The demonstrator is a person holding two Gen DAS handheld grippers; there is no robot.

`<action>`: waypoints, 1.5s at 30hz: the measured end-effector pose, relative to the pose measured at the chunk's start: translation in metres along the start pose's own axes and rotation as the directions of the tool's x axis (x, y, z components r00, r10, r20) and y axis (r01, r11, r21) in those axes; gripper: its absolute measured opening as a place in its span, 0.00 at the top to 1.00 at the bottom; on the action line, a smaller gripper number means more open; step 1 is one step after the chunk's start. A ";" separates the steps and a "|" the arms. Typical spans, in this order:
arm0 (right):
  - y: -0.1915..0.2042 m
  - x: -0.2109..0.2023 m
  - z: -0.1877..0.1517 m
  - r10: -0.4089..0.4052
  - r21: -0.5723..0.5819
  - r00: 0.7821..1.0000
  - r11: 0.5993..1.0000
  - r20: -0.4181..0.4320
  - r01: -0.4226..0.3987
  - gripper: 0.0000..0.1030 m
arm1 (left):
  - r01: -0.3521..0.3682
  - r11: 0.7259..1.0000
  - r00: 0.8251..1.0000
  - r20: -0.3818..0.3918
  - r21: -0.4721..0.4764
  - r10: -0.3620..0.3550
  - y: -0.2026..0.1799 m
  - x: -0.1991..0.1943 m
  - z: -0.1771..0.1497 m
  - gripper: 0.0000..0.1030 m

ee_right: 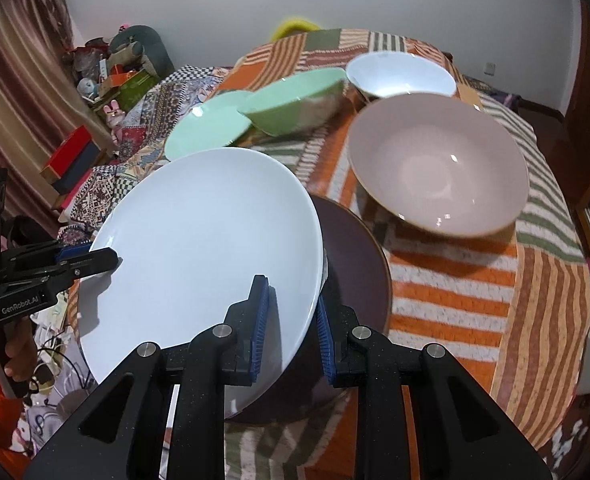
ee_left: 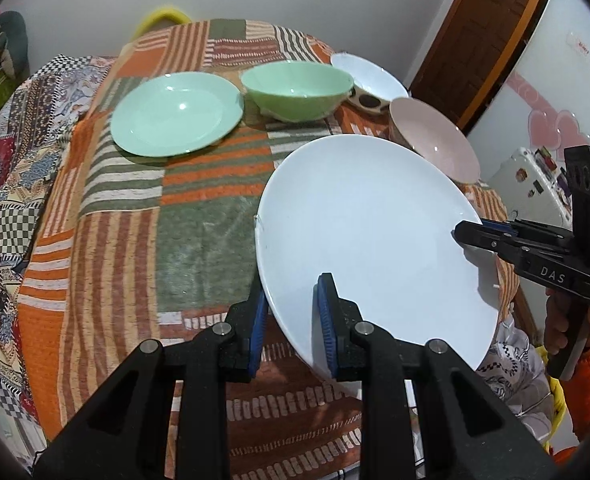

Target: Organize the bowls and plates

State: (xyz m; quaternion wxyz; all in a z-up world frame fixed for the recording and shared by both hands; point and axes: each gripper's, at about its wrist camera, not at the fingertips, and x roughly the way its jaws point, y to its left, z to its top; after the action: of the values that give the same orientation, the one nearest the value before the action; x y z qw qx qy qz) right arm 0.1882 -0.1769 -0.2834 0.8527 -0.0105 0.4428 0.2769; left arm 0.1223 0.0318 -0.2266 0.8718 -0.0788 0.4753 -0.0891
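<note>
A large white plate (ee_left: 367,232) (ee_right: 207,240) hangs tilted above the patchwork tablecloth (ee_left: 199,216). My left gripper (ee_left: 291,292) is shut on its near rim, and my right gripper (ee_right: 291,292) is shut on the opposite rim. Each gripper shows in the other's view: the right gripper (ee_left: 471,232) and the left gripper (ee_right: 107,258). A dark plate (ee_right: 359,264) lies on the table, partly under the white plate. Farther back stand a pink bowl (ee_right: 439,168) (ee_left: 435,140), a green bowl (ee_left: 297,88) (ee_right: 295,100), a green plate (ee_left: 175,114) (ee_right: 205,128) and a white bowl (ee_left: 369,76) (ee_right: 401,74).
A white fridge (ee_left: 555,80) and a brown door (ee_left: 487,20) stand to the right of the table. A yellow chair back (ee_left: 163,16) shows behind the far edge. Boxes and soft toys (ee_right: 111,72) are piled by the curtain on the left.
</note>
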 end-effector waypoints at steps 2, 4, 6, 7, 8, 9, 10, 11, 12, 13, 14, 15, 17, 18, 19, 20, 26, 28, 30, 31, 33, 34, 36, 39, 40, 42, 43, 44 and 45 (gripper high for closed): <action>-0.004 0.003 -0.004 -0.002 0.011 1.000 1.000 -0.011 0.002 0.80 | 0.004 1.000 1.000 -0.012 0.003 -0.004 -0.001 0.006 0.000 0.77; -0.007 0.006 -0.006 -0.002 0.017 1.000 1.000 -0.019 0.003 0.80 | 0.008 1.000 1.000 -0.031 0.001 -0.008 -0.001 0.014 -0.001 0.77; -0.010 0.009 -0.009 -0.007 0.022 1.000 1.000 -0.031 0.008 0.80 | 0.008 1.000 0.999 -0.046 0.000 -0.008 -0.001 0.021 -0.001 0.77; -0.012 0.011 -0.010 -0.008 0.025 0.999 1.000 -0.039 0.009 0.80 | 0.008 1.000 0.999 -0.052 0.000 -0.008 -0.001 0.024 -0.001 0.77; -0.012 0.012 -0.011 -0.009 0.029 0.999 1.000 -0.043 0.010 0.80 | 0.008 1.000 0.998 -0.055 0.001 -0.007 -0.002 0.027 -0.001 0.77; -0.013 0.013 -0.011 -0.008 0.032 0.999 0.999 -0.046 0.010 0.80 | 0.008 1.000 0.998 -0.058 0.001 -0.008 -0.002 0.029 0.000 0.76; -0.015 0.014 -0.012 -0.004 0.039 0.999 0.999 -0.049 0.006 0.80 | 0.009 1.000 0.998 -0.060 0.001 -0.009 -0.003 0.030 0.001 0.76; -0.017 0.015 -0.012 0.000 0.049 0.999 0.999 -0.053 0.002 0.80 | 0.010 1.000 0.998 -0.062 0.002 -0.010 -0.003 0.032 0.002 0.76; -0.018 0.015 -0.012 0.001 0.053 0.999 0.999 -0.054 0.002 0.80 | 0.009 1.000 0.998 -0.065 0.005 -0.009 -0.004 0.034 0.004 0.76; -0.020 0.015 -0.012 0.002 0.057 0.999 0.998 -0.055 0.001 0.80 | 0.008 1.000 0.998 -0.067 0.008 -0.008 -0.005 0.035 0.005 0.76; -0.021 0.015 -0.012 0.000 0.059 0.998 0.998 -0.056 0.003 0.80 | 0.006 1.000 0.998 -0.068 0.015 -0.005 -0.007 0.037 0.006 0.76; -0.022 0.015 -0.012 -0.002 0.062 0.998 0.998 -0.056 0.006 0.80 | 0.006 1.000 0.998 -0.070 0.017 -0.005 -0.007 0.039 0.006 0.76; -0.025 0.015 -0.013 -0.003 0.069 0.998 0.998 -0.058 0.007 0.80 | 0.008 1.000 0.997 -0.075 0.021 -0.007 -0.008 0.042 0.008 0.76; -0.027 0.014 -0.013 -0.001 0.072 0.998 0.997 -0.057 0.006 0.80 | 0.008 1.000 0.997 -0.075 0.022 -0.006 -0.008 0.043 0.008 0.76; -0.027 0.013 -0.013 -0.004 0.072 0.998 0.997 -0.056 0.008 0.80 | 0.006 1.000 0.997 -0.076 0.022 -0.004 -0.009 0.044 0.009 0.75; -0.026 0.013 -0.011 -0.008 0.068 0.998 0.998 -0.055 0.012 0.80 | 0.005 1.000 0.997 -0.078 0.022 -0.004 -0.009 0.045 0.010 0.75; -0.028 0.011 -0.013 -0.019 0.064 0.999 0.998 -0.050 0.022 0.80 | -0.001 1.000 0.997 -0.083 0.023 0.003 -0.011 0.051 0.012 0.73; -0.028 0.011 -0.012 -0.022 0.063 0.999 0.998 -0.049 0.025 0.80 | 0.002 1.000 0.996 -0.085 0.017 0.000 -0.010 0.053 0.012 0.73; -0.028 0.010 -0.012 -0.026 0.062 0.999 0.998 -0.048 0.029 0.80 | 0.002 1.000 0.996 -0.090 0.013 0.000 -0.010 0.055 0.013 0.72; -0.028 0.010 -0.012 -0.032 0.058 0.998 0.998 -0.046 0.034 0.80 | -0.002 1.000 0.996 -0.090 0.017 0.003 -0.011 0.056 0.013 0.71; -0.028 0.010 -0.012 -0.046 0.046 0.998 0.998 -0.045 0.048 0.80 | -0.010 1.000 0.996 -0.090 0.025 0.012 -0.014 0.057 0.013 0.69; -0.027 0.009 -0.012 -0.051 0.042 0.998 0.998 -0.044 0.053 0.79 | -0.014 1.000 0.996 -0.090 0.026 0.016 -0.015 0.059 0.014 0.68; -0.027 0.010 -0.009 -0.052 0.040 0.998 0.998 -0.045 0.054 0.79 | -0.014 1.000 0.996 -0.090 0.023 0.016 -0.016 0.060 0.014 0.68; -0.029 0.010 -0.009 -0.045 0.044 0.998 0.998 -0.044 0.047 0.80 | -0.013 1.000 0.996 -0.092 0.020 0.015 -0.016 0.060 0.015 0.68; -0.029 0.010 -0.009 -0.046 0.042 0.998 0.998 -0.044 0.048 0.80 | -0.014 1.000 0.996 -0.092 0.020 0.016 -0.015 0.060 0.015 0.68; -0.030 0.009 -0.010 -0.047 0.040 0.998 0.998 -0.044 0.048 0.80 | -0.019 1.000 0.996 -0.090 0.022 0.021 -0.016 0.060 0.015 0.67; -0.030 0.010 -0.009 -0.047 0.038 0.998 0.998 -0.044 0.049 0.80 | -0.021 0.999 0.996 -0.090 0.024 0.023 -0.016 0.060 0.015 0.67; -0.030 0.009 -0.009 -0.050 0.037 0.998 0.998 -0.044 0.052 0.81 | -0.022 0.999 0.996 -0.090 0.025 0.024 -0.017 0.060 0.014 0.67; -0.029 0.009 -0.010 -0.053 0.034 0.998 0.998 -0.045 0.054 0.81 | -0.021 1.000 0.996 -0.090 0.022 0.023 -0.017 0.060 0.014 0.67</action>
State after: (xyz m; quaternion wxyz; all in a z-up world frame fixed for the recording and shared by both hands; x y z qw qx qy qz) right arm 0.1992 -0.2003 -0.3026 0.8500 -0.0133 0.4657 0.2458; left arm 0.1654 0.0025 -0.2644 0.8510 -0.0602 0.5142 -0.0881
